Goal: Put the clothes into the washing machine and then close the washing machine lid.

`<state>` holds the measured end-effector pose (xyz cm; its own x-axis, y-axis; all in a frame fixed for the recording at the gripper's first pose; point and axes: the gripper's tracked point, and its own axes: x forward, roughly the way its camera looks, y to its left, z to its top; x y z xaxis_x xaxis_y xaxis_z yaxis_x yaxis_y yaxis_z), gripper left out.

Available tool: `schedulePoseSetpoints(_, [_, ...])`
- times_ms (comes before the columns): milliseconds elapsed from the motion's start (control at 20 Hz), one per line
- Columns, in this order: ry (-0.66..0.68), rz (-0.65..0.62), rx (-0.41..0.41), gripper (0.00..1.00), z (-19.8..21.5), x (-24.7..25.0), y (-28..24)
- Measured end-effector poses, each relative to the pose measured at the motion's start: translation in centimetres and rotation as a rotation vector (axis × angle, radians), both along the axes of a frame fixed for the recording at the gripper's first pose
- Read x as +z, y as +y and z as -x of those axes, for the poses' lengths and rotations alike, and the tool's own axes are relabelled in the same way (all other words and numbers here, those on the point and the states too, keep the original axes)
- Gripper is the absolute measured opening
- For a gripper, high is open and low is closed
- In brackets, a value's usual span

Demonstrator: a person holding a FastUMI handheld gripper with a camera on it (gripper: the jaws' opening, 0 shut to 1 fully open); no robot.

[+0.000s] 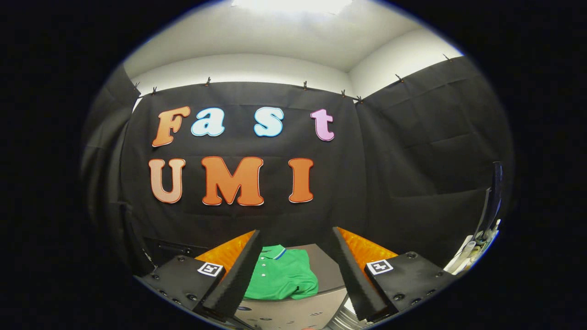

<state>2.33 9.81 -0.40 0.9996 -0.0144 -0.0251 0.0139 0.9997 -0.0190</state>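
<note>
The hand-held gripper [293,270] is held with its fingers spread wide, nothing between them. Just ahead, a folded green shirt [279,279] is seen lying on a grey surface [328,270]. Open room is left above the shirt up to the far cloth wall [390,183]. Clutter [477,247] is seen at far right.

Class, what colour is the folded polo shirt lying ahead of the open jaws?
Green polo shirt, with white buttons, seen best in the gripper view.

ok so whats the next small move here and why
Probably ease the gripper forward and down toward the green polo shirt. Its fingers stand open with nothing between them, and the shirt lies folded on the grey surface just ahead, not yet gripped.
</note>
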Motion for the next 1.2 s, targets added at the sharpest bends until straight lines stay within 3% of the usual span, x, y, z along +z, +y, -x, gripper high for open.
schedulePoseSetpoints(200, [-0.020,-0.024,0.024,0.98,-1.2,0.5,-0.6])
schedulePoseSetpoints(450, [0.023,-0.032,0.174,0.98,-3.0,-1.4,2.3])
schedulePoseSetpoints(600, [0.047,-0.023,0.179,0.98,-5.0,-2.5,2.3])
schedulePoseSetpoints(900, [0.309,0.045,0.191,0.98,-11.8,-6.1,5.2])
schedulePoseSetpoints(1200, [0.576,-0.010,0.223,0.99,-19.2,-9.6,10.0])
